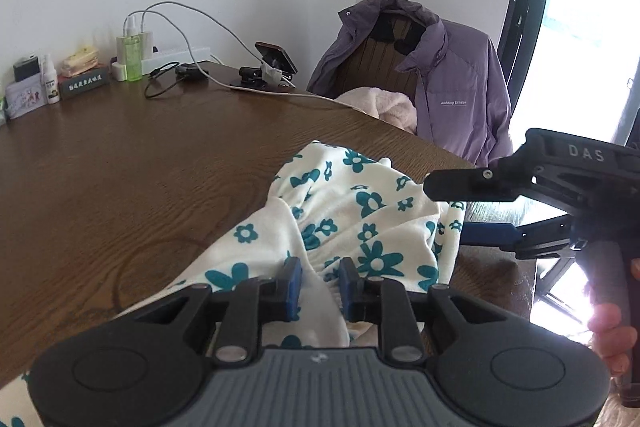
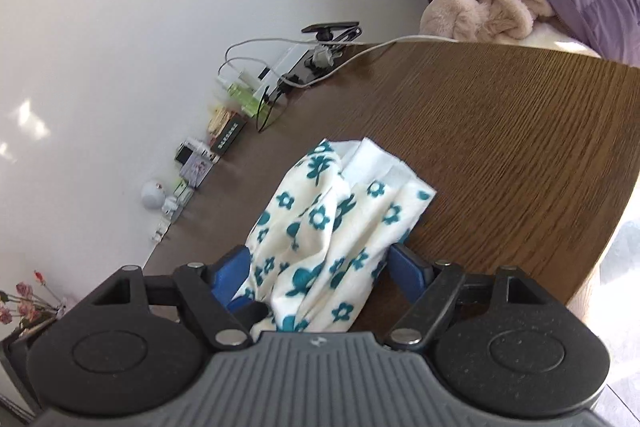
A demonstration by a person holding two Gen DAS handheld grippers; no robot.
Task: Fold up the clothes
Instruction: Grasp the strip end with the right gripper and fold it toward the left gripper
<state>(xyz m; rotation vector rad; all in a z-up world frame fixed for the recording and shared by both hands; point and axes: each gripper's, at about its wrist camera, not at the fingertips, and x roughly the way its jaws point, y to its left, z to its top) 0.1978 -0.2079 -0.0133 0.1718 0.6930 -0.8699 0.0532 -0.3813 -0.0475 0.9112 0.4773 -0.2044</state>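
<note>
My left gripper (image 1: 319, 281) sits low over the near end of the flowered garment (image 1: 360, 211), its blue pads drawn fairly close with a gathered ridge of the cloth rising between them; they look pinched on that ridge, though I cannot see the contact itself, so I would not swear to it. From there the garment runs forward and to the right across the wooden table (image 1: 140, 163), its long axis heading toward the table's far right edge, where it drapes a little over the side.

My right gripper (image 2: 320, 269) comes in from that right side. In its own view the jaws stand wide apart with a bunched tail of the cloth lying between them, the pads not closed on it. So the left tongs have the near end and the right tongs are nearer the far, hanging end.

The garment is white with teal flowers, soft and thin by the look of it, crumpled into loose folds rather than laid flat; I see plain hems at its far end but cannot tell what kind of garment it is. Bunched like this, it fits being gathered for spreading or being partway through a fold, and I cannot say which
</note>
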